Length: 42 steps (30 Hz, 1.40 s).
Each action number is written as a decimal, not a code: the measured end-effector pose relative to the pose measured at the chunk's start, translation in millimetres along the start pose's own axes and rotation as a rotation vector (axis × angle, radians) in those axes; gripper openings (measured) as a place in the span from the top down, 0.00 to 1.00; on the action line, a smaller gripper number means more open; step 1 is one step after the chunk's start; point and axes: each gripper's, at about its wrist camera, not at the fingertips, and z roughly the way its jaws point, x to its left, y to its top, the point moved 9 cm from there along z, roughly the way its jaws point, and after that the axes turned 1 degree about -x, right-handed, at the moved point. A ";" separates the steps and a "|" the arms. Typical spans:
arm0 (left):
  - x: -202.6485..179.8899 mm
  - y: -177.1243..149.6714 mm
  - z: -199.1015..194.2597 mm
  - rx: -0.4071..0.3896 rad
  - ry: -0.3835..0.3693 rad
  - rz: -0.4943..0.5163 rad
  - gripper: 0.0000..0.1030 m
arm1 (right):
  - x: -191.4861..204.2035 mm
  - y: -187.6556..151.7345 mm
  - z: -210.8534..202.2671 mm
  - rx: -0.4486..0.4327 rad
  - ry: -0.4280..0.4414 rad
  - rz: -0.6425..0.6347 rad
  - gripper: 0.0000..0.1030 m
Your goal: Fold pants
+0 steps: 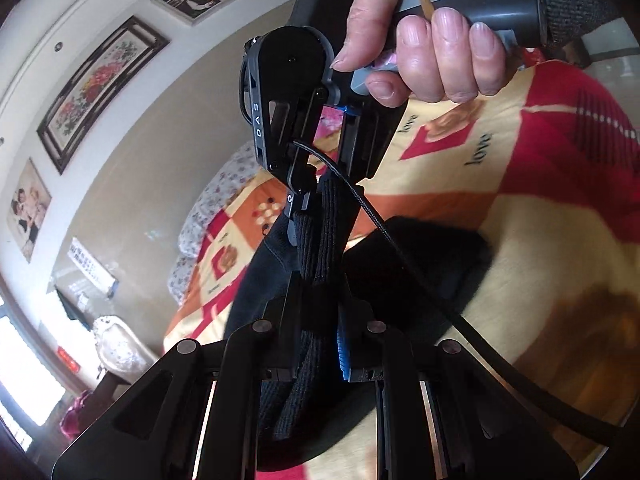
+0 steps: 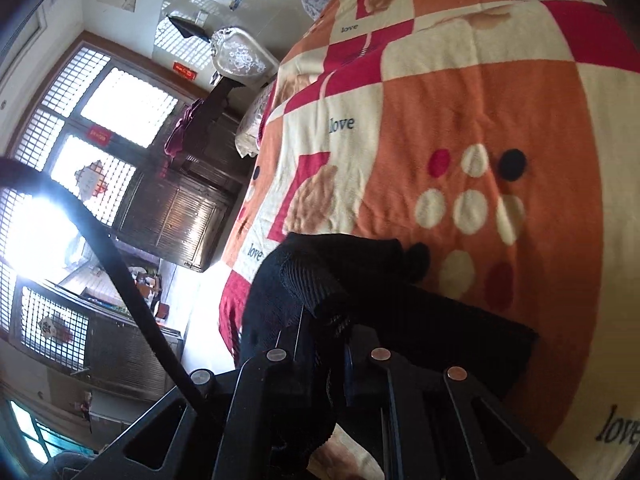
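**Both grippers pinching the pants**

The left gripper (image 1: 320,312) is clamped on black ribbed cloth; the right gripper (image 1: 306,208), at its twelve o'clock, pinches the same band. The pants (image 2: 360,280) hang partly over the blanket (image 2: 480,120): soft, light, floppy knit, probably best gripped at the thick ribbed edge.

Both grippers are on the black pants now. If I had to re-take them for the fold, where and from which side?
Judging by their pose, take the ribbed band of the black pants, the stiff, bunched edge that the left gripper and right gripper already pinch side by side. Come from above, pointing down toward the blanket: the rest hangs slack and would likely slip.
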 end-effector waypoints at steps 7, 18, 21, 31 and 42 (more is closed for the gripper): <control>-30.1 20.5 8.8 0.030 -0.079 0.001 0.87 | -42.7 -22.3 -26.8 -0.010 -0.020 0.053 0.91; -39.5 13.3 -6.3 0.079 -0.154 -0.040 0.78 | -73.7 -30.2 -18.1 -0.045 0.040 0.106 0.86; -27.7 8.0 -32.5 0.048 -0.227 -0.125 0.76 | -75.2 -25.7 -35.8 -0.130 0.040 0.118 0.81; 75.5 -54.0 -40.7 0.133 -0.315 -0.805 0.76 | 10.9 -61.0 -122.2 -0.354 -0.148 -0.404 0.78; 59.6 -84.5 21.3 0.371 -0.418 -1.066 0.74 | 38.3 -129.2 -35.4 -0.237 -0.267 -0.713 0.72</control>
